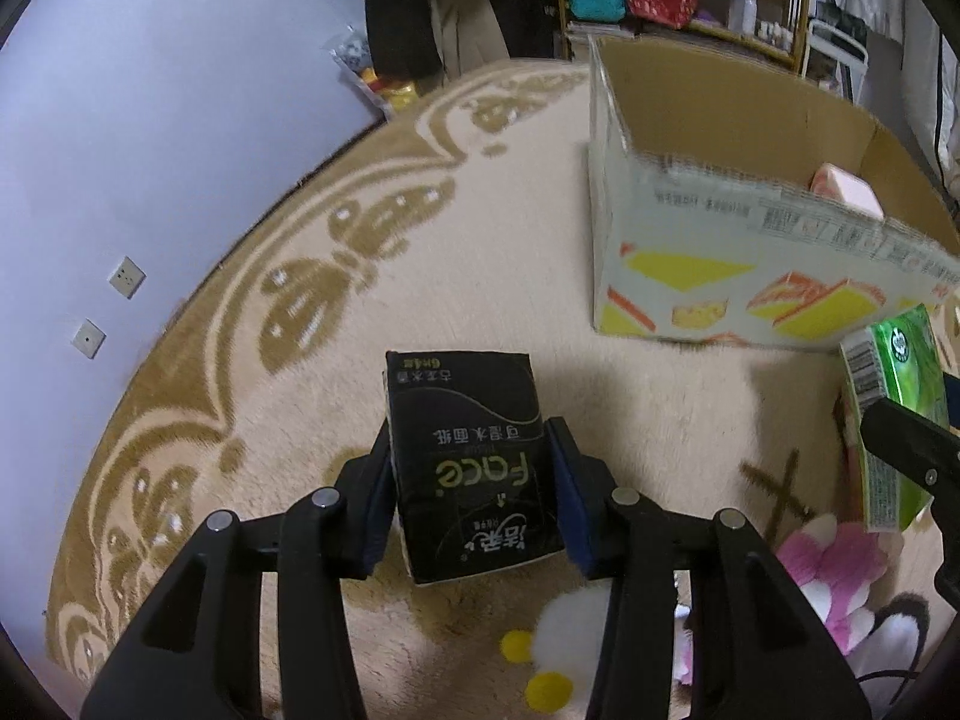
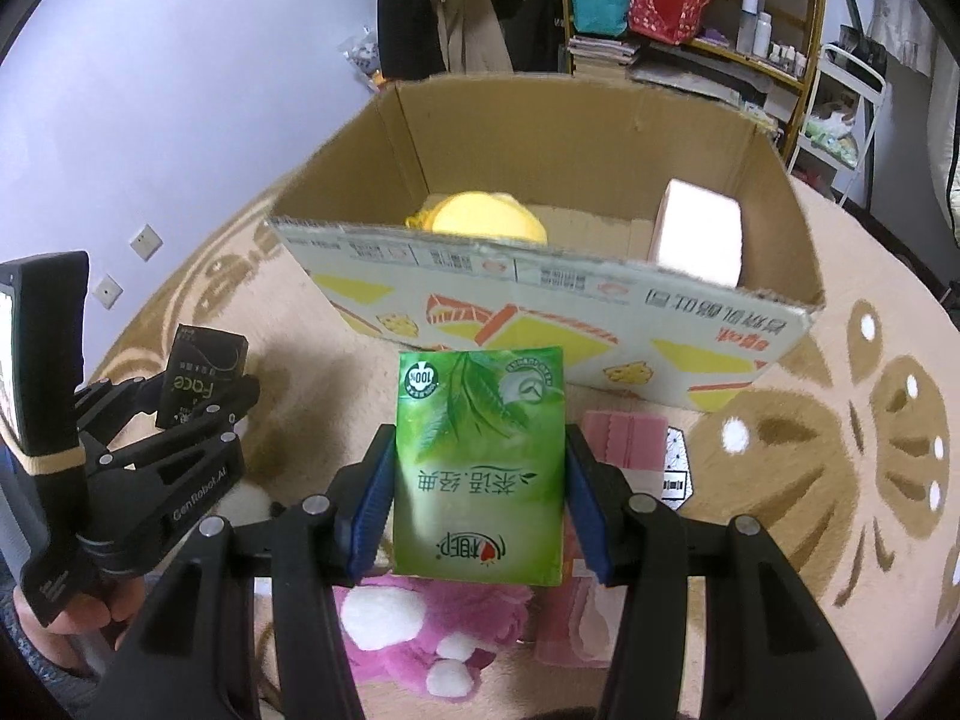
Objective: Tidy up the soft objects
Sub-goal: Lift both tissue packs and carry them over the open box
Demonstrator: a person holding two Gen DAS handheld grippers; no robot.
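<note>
My left gripper: its blue pads squeeze both sides of the black tissue pack, which is held up off the rug.
My right gripper: clamped tight on the green tissue pack, also up in the air.
Side by side: from my right side I see my left gripper with the black pack, and a hand holding its handle.
Under my jaws: a pink and white plush toy lies on the rug, next to a pink flat pack.
Cardboard box: open on top, just behind the green pack. Inside sit a yellow soft thing, maybe a toy, and a pale pink pack.
Rug: cream with brown swirls.
Far back: shelves and a purple wall.
</note>
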